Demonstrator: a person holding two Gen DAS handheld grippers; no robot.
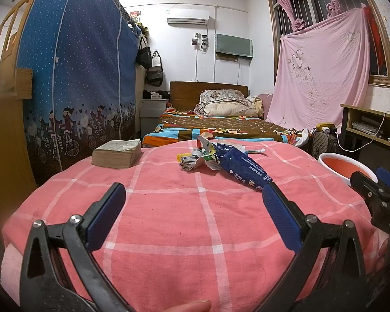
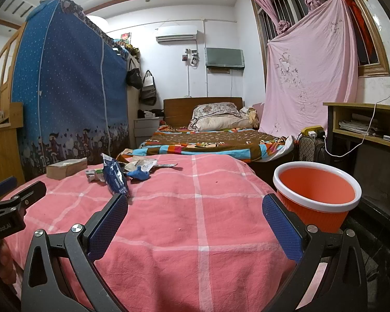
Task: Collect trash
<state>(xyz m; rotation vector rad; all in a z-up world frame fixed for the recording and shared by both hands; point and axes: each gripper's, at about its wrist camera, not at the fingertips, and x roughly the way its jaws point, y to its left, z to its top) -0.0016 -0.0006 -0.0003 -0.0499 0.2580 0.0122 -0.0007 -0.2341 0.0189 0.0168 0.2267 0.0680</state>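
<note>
Both grippers, left (image 1: 193,192) and right (image 2: 195,204), hover released over the surface (image 2: 195,234); wrappers (image 1: 231,161) lie ahead, bin (image 2: 317,192) beside it.

R gripper (image 2: 195,218) spread wide, empty, over pink checked cloth (image 2: 169,223). Blue wrapper (image 2: 115,175) w/ other scraps far-left; orange bin (image 2: 317,195) right.

Wrappers (image 1: 221,160) mid-table (image 1: 169,221); book stack (image 1: 117,153) left; bin (image 2: 317,197) right, seemingly beside table edge.
</note>
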